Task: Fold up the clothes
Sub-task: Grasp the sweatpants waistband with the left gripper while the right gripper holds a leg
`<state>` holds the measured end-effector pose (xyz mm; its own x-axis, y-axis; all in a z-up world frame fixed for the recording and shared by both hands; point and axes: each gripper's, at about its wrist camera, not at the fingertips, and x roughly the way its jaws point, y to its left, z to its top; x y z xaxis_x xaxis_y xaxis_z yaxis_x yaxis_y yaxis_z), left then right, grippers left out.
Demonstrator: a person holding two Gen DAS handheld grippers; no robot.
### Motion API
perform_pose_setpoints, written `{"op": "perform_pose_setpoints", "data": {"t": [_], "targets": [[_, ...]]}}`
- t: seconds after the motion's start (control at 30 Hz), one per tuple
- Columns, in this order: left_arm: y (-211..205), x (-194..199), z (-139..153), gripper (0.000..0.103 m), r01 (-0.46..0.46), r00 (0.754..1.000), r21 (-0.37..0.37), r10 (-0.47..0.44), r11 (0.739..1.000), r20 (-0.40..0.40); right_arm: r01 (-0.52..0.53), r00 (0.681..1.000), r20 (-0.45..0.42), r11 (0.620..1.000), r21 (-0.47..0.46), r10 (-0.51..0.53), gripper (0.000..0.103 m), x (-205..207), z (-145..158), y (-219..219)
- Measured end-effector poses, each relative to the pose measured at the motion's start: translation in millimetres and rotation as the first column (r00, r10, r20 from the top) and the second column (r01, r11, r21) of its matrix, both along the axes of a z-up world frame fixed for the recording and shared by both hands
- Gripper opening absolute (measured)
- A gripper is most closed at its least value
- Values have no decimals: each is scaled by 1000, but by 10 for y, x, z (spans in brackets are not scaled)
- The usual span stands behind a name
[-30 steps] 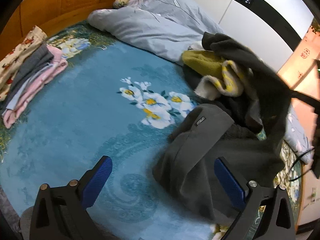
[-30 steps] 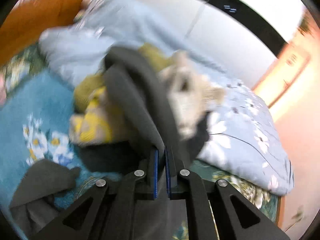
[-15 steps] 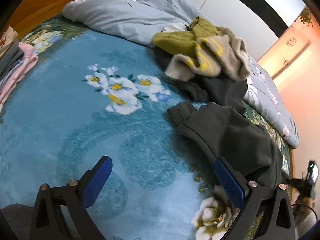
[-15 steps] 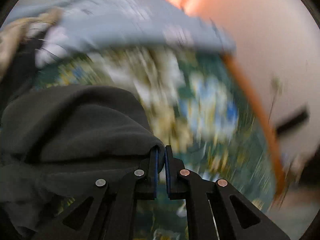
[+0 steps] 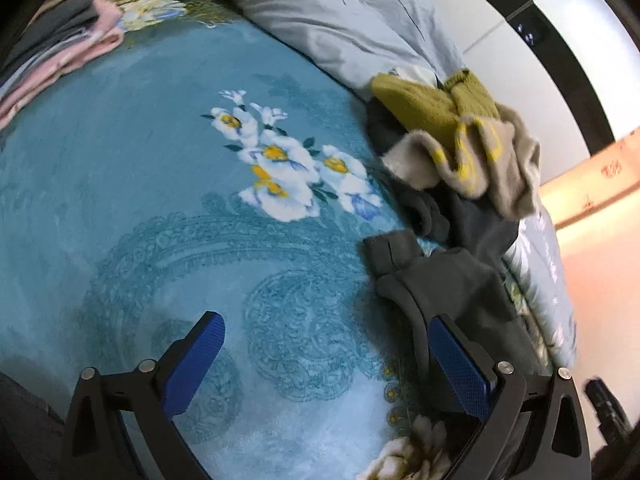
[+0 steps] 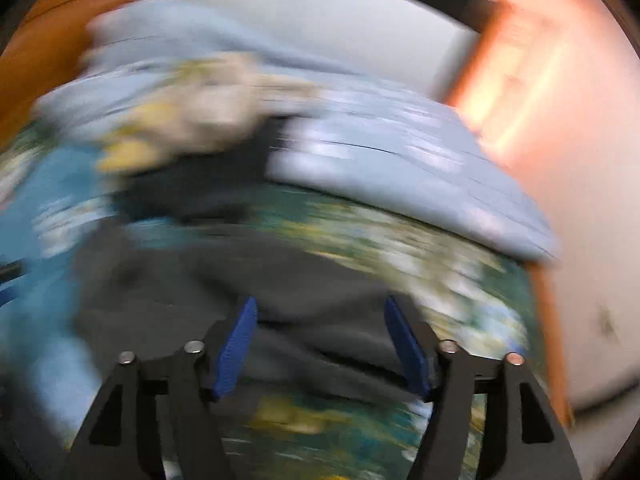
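Dark grey fleece sweatshirt [image 5: 452, 296]: soft, floppy; take hem ahead of spread, empty left gripper [image 5: 328, 364] and right gripper [image 6: 324, 344].

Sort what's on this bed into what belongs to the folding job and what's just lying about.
Job:
dark grey sweatshirt
yellow and beige knit jumper
folded pink and grey stack
left gripper
right gripper

Lying about:
pale blue duvet
teal floral blanket

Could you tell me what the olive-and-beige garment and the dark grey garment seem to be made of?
The olive-and-beige garment looks like fuzzy knit or fleece: its surface is nappy and matte. The dark grey garment looks like smooth matte jersey, perhaps sweatshirt cotton, with a ribbed cuff.
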<state>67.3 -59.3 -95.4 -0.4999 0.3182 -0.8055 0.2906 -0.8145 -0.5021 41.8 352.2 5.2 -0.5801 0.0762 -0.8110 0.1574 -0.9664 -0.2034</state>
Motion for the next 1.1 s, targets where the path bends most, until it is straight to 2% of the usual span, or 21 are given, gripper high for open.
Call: {"op": "perform_pose_setpoints", "data": {"t": [0.03,0.2,0.37,0.43,0.47,0.5,0.57,0.63,0.73,0.8,0.83,0.9,0.97,1.03,1.1], "targets": [[-51,22,4,103,-19,1000,12,19,1000,-6,-96,995,18,994,-48,97,71,-58,-38,-267],[-252,172,29,103,-107,994,71,109,992,-27,-212,964,160,977,-37,215,70,-511,-558,-1075],[-198,180,80,103,-82,995,47,85,996,-56,-320,900,299,947,-38,316,69,-966,-1084,-1875],[-150,164,90,103,-54,997,47,57,997,-59,-297,893,335,953,-58,299,43,-939,-1116,-1808],[-132,159,92,103,-42,997,51,45,998,-59,-284,890,353,956,-69,290,16,-921,-1129,-1767],[-122,159,93,103,-34,998,54,37,998,-57,-271,885,371,959,-79,281,12,-904,-1142,-1725],[-103,160,94,103,-18,998,62,21,998,-53,-245,912,317,965,-92,261,9,-808,-942,-1564],[-96,169,104,103,-4,999,73,8,997,-53,-205,936,258,966,-157,240,9,-718,-579,-1321],[-96,185,122,103,9,998,94,-4,996,-58,-149,976,126,968,-200,176,9,-600,30,-900],[-88,198,136,103,20,998,101,-14,995,-61,-58,998,-7,966,-253,58,9,-492,582,-364],[-80,205,148,103,28,998,105,-21,994,-64,-13,998,-66,962,-271,-5,9,-429,780,-113],[-57,212,168,103,43,997,109,-35,993,-70,81,977,-168,954,-289,-134,9,-288,1088,381],[-17,213,185,103,61,996,106,-53,993,-70,217,924,-254,938,-269,-286,9,-96,1245,961],[54,211,201,103,83,995,101,-77,991,-59,343,881,-246,904,-256,-404,9,21,1110,1392],[183,205,219,103,122,992,105,-118,987,-44,491,819,-200,837,-240,-538,9,143,859,1898]]}}
